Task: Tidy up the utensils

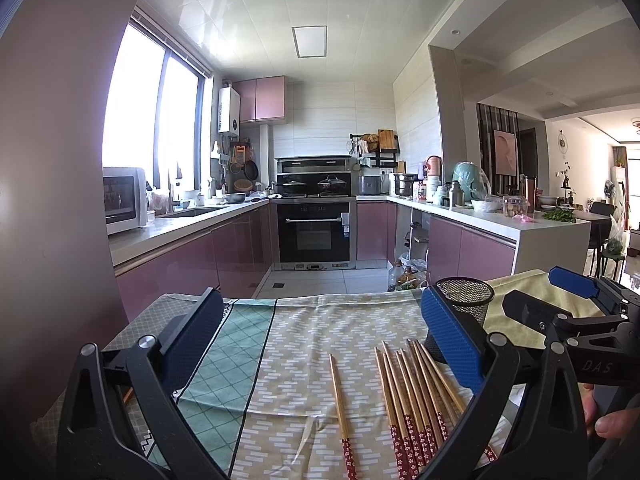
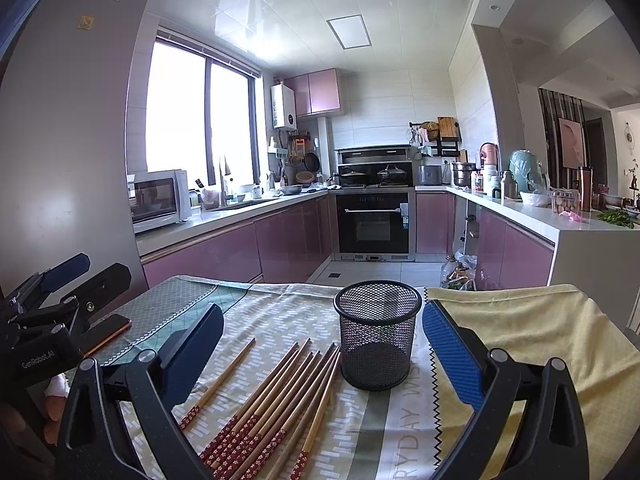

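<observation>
The chopsticks' (image 2: 276, 408) red ends are cut off by the bottom edge in both views.

Home kitchen, pink cabinets (image 2: 296, 236), built-in oven (image 2: 374, 222) w/ 2 lidded pans (image 2: 370, 176) above, microwave (image 2: 158, 196), sink tap (image 2: 222, 182), water heater (image 2: 284, 106)

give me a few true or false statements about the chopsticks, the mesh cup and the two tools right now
1. The mesh cup has chopsticks standing in it. False: it looks empty.
2. One chopstick lies apart from the bundle of chopsticks. True.
3. The right tool is shut on a chopstick. False: it is open and holds nothing.
4. The left tool is open. True.
5. The cup lies on its side. False: it stands upright on the tablecloth.
</observation>
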Demonstrator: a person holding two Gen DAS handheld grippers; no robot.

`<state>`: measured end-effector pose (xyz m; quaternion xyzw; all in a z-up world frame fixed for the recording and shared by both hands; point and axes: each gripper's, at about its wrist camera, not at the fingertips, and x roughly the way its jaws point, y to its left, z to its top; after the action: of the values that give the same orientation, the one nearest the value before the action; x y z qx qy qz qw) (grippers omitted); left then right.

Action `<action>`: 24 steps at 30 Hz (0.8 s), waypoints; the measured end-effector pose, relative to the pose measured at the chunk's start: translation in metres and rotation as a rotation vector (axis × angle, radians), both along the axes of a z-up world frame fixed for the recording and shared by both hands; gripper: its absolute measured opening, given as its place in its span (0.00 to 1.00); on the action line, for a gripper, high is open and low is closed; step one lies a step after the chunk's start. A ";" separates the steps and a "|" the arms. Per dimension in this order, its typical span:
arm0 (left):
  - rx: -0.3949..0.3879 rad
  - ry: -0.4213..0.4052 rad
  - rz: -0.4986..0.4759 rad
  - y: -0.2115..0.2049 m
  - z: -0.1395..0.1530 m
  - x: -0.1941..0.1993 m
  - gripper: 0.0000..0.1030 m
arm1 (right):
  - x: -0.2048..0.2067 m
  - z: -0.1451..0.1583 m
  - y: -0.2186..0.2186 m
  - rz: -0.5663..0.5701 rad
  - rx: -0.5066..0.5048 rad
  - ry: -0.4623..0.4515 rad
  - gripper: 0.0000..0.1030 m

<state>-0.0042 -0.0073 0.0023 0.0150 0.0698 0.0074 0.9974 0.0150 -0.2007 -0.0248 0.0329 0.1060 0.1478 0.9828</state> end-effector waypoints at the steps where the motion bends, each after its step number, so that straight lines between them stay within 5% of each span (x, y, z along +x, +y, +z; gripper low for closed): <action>1: -0.001 0.001 0.000 0.000 0.000 0.000 0.94 | 0.000 0.000 0.000 -0.001 -0.001 -0.001 0.94; 24: 0.002 0.003 0.000 -0.001 0.001 0.000 0.94 | 0.001 -0.005 0.005 0.015 0.001 0.012 0.94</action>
<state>-0.0041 -0.0080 0.0028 0.0163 0.0714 0.0074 0.9973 0.0159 -0.1962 -0.0295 0.0336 0.1120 0.1550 0.9810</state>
